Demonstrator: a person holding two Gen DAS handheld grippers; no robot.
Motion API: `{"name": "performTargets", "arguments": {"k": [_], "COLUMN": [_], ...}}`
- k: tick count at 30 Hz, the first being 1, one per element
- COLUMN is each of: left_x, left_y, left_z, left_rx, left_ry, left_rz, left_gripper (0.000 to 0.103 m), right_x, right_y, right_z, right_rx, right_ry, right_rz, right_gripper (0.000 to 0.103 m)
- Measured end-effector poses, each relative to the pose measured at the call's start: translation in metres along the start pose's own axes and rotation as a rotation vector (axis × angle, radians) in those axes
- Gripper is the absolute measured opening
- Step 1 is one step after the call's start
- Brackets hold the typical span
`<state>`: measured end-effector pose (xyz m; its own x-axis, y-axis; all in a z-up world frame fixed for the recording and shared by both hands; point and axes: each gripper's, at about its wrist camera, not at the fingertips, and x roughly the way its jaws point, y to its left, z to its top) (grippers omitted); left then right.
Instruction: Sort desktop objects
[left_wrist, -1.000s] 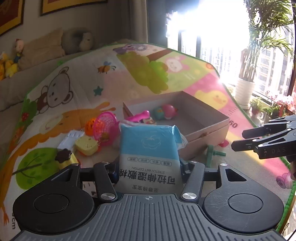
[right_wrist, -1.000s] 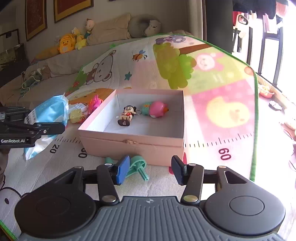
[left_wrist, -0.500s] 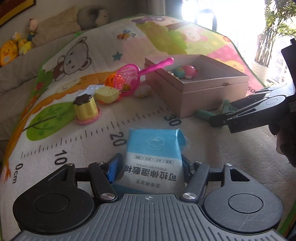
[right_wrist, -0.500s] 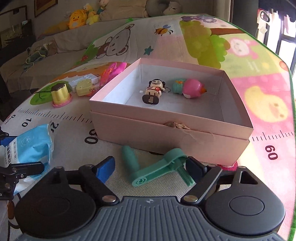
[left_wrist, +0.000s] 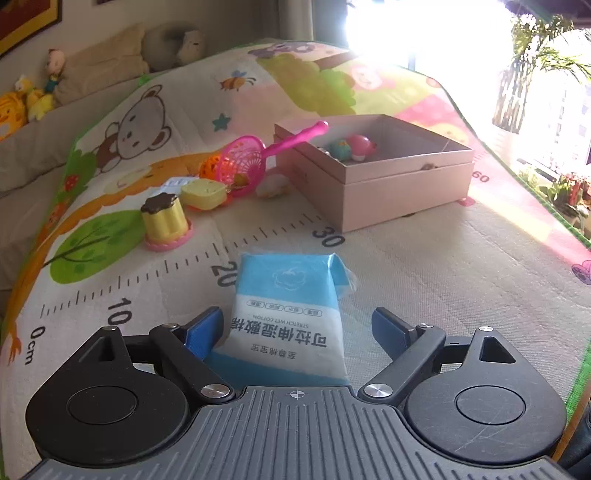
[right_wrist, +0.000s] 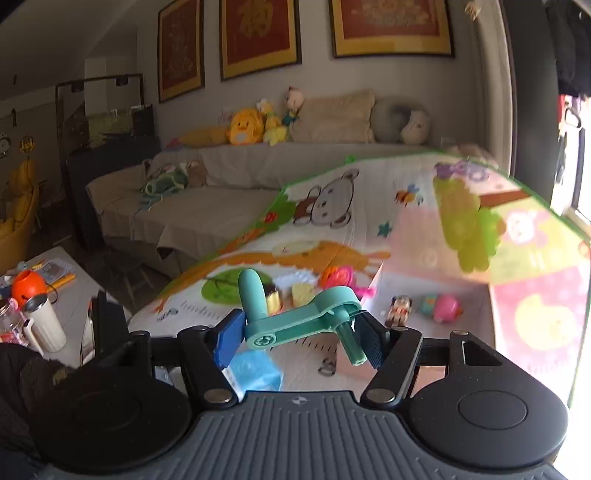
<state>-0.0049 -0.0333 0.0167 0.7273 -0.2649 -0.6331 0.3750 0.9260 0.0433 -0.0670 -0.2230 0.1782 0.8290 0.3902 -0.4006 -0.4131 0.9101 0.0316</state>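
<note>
A blue and white wet-cotton packet (left_wrist: 290, 306) lies on the play mat between the fingers of my left gripper (left_wrist: 299, 332), which is open with gaps on both sides. My right gripper (right_wrist: 299, 338) is shut on a teal crank handle (right_wrist: 299, 317) and holds it up in the air above the mat. The pink box (left_wrist: 391, 184) stands beyond, holding a pink and teal toy (left_wrist: 351, 147); in the right wrist view a small figure (right_wrist: 399, 308) also lies in it. The packet shows below the right gripper (right_wrist: 255, 373).
Left of the box lie a pink net scoop (left_wrist: 251, 158), a yellow toy (left_wrist: 205, 194), a white toy (left_wrist: 273, 186) and a yellow cup toy on a pink base (left_wrist: 166, 221). A side table with a white jug (right_wrist: 44, 325) stands at left. A sofa with plush toys (right_wrist: 247, 127) is behind.
My left gripper set the packet down on the mat and opened. My right gripper closed on the teal crank handle and lifted it off the mat.
</note>
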Motion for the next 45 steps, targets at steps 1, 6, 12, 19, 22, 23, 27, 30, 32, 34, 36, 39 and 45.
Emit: {"name": "performTargets", "arguments": {"k": [1,6,12,19,22,23,27,30,32,34,36,39,45], "left_x": [0.001,0.015,0.007,0.026,0.057,0.065,0.056,0.044,0.045,0.049,0.052,0.049,0.04], "left_y": [-0.001,-0.005,-0.006,-0.033,-0.042,-0.041,-0.028,-0.007,0.009,0.027,0.044,0.063,0.086], "left_z": [0.001,0.007,0.04,0.14,0.164,0.167,0.138,0.097,0.076,0.06,0.047,0.035,0.018], "left_rx": [0.005,0.026,0.047,0.034,-0.031,-0.049,-0.075,-0.059,-0.08,-0.115,-0.158,-0.203,-0.231], "left_ry": [-0.001,0.037,-0.021,-0.191,-0.205,-0.194,-0.194,-0.172,-0.115,-0.048,-0.005,0.012,-0.007], "left_rz": [0.003,0.045,0.018,-0.058,-0.056,-0.069,-0.107,-0.033,0.014,0.061,0.091,0.111,0.191], "left_gripper": [0.092,0.07,0.057,0.058,0.078,0.082,0.097,0.097,0.097,0.097,0.097,0.097,0.101], "right_x": [-0.009,-0.028,-0.003,0.054,0.089,0.1,0.127,0.132,0.141,0.152,0.165,0.192,0.23], "right_y": [-0.002,-0.028,-0.07,-0.131,-0.163,-0.173,-0.195,-0.2,-0.198,-0.189,-0.173,-0.144,-0.113], "right_z": [0.013,0.07,0.075,0.048,0.039,0.035,0.016,0.002,-0.003,-0.005,-0.009,-0.023,-0.03], "right_rx": [-0.01,-0.02,0.035,0.205,0.299,0.325,0.352,0.359,0.342,0.317,0.288,0.246,0.043], "right_ry": [-0.044,-0.167,-0.112,0.005,0.043,0.055,0.112,0.139,0.159,0.184,0.228,0.334,0.437], "right_rz": [-0.016,-0.103,-0.183,-0.192,-0.211,-0.217,-0.247,-0.238,-0.244,-0.227,-0.182,-0.079,-0.291], "right_gripper": [0.066,0.066,0.066,0.066,0.066,0.067,0.075,0.075,0.075,0.074,0.068,0.056,0.054]}}
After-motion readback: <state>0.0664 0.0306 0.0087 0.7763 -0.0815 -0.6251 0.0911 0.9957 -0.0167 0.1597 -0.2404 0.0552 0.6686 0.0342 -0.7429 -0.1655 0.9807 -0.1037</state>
